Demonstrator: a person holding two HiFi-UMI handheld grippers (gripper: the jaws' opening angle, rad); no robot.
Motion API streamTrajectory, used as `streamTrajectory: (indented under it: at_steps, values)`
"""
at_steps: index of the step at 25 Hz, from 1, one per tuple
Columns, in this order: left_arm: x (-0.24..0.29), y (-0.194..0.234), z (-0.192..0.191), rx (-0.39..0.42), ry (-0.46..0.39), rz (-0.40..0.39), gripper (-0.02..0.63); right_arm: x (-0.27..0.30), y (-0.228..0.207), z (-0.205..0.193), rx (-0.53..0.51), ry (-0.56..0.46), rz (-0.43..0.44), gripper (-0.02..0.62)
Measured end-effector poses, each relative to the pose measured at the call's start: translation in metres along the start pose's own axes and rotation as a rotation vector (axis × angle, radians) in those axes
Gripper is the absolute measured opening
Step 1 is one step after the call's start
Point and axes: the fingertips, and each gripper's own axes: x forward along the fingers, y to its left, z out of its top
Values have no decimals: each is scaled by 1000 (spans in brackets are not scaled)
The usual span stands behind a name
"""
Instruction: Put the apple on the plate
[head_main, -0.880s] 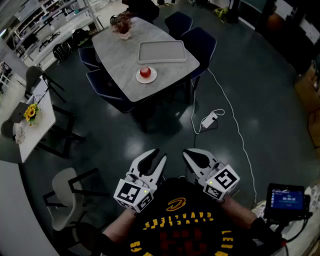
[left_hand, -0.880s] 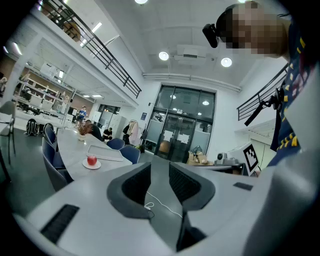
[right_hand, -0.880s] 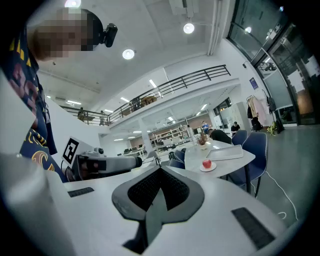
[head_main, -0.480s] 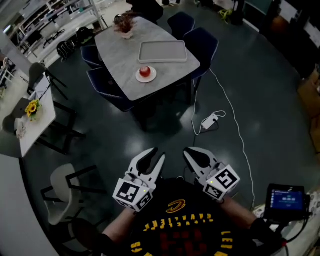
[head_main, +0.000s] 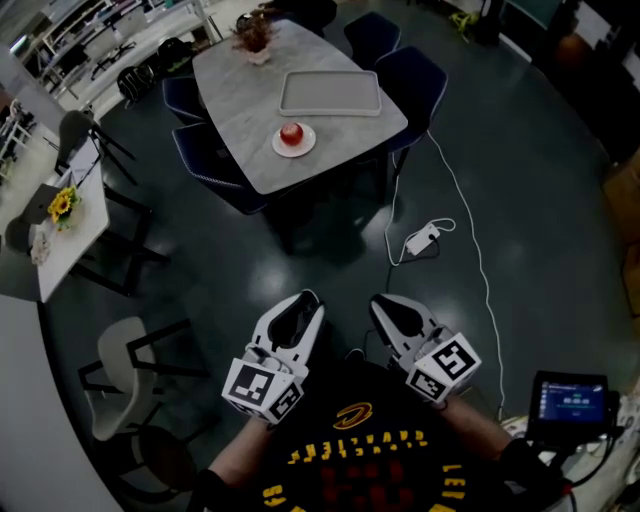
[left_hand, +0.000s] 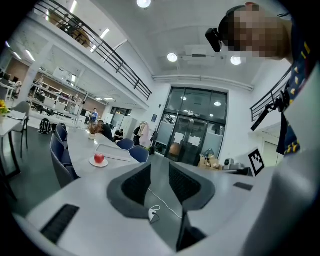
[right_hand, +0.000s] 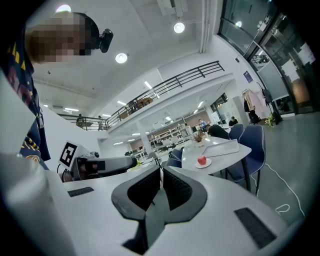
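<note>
A red apple (head_main: 291, 133) sits on a small white plate (head_main: 303, 146) near the front edge of a grey table (head_main: 243, 110), far ahead of me. Both grippers are held close to my chest, well away from the table. My left gripper (head_main: 303, 303) has its jaws a little apart, with nothing between them but floor. My right gripper (head_main: 386, 304) is shut and empty. The left gripper view shows the apple (left_hand: 99, 158) small at the left, beyond the left gripper (left_hand: 159, 167). In the right gripper view the apple (right_hand: 202, 160) lies right of the right gripper (right_hand: 162, 170).
A grey tray (head_main: 330, 93) and a pot of dried flowers (head_main: 253, 35) share the table, ringed by blue chairs (head_main: 415, 80). A power strip (head_main: 422, 239) with a white cable lies on the dark floor. A white side table (head_main: 55, 250) stands left, a tablet (head_main: 572, 400) lower right.
The apple stays on the plate. My view has shifted slightly, and the left gripper has turned a little so its jaws look closer together. The right gripper has not moved.
</note>
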Motion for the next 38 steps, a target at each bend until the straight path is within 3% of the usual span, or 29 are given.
streamTrajectory:
  at_steps: [4,10,24,30,38]
  values:
    - [52,13,-1,-12,21,8,117,18,-48,7,13,20,0,9]
    - [90,49,5,-41,49,-14,117,63,-74,13,14,55,-8,9]
    - [171,196,60,-83,69,-30,117,216,-139,55,68,82,-55,9]
    - [192,250,69,-100,84,-56,117,267,-155,62,73,99,-103,9]
    - [220,309,66,-134,120,-33,117,302,-189,62,121,107,-178,9]
